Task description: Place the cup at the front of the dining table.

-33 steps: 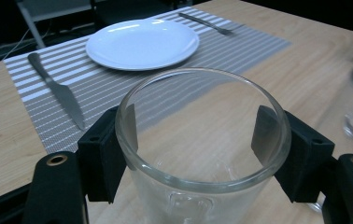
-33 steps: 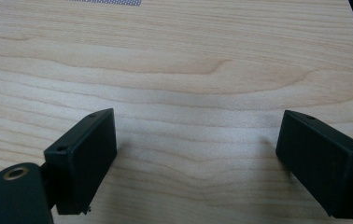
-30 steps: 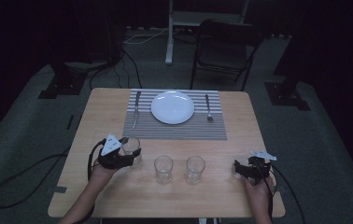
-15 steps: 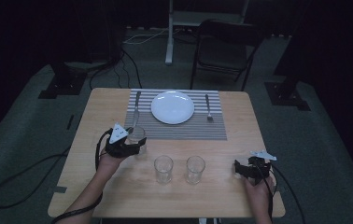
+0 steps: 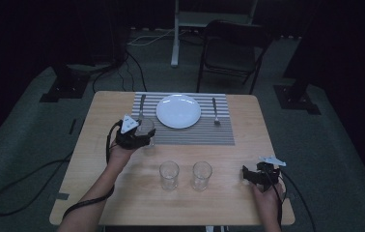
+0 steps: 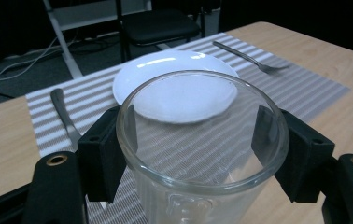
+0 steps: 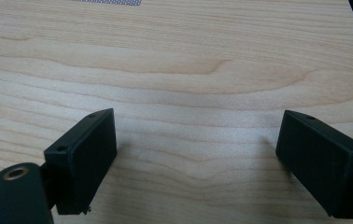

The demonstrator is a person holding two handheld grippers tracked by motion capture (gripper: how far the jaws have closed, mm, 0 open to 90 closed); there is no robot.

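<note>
The wooden counter (image 5: 122, 193) carries a striped placemat (image 5: 219, 135) with a white plate (image 5: 178, 110), a knife (image 5: 142, 104) and a fork (image 5: 215, 111). Two empty glasses (image 5: 169, 174) stand between the hands. The left gripper (image 5: 142, 135) pinches a clear glass (image 6: 202, 140) at the placemat's near-left corner; its base is cut off. The right gripper (image 7: 198, 154) is spread over bare wood.

Glass base out of frame
The glass (image 6: 202, 149) is cut off below by the left gripper view's bottom edge.
</note>
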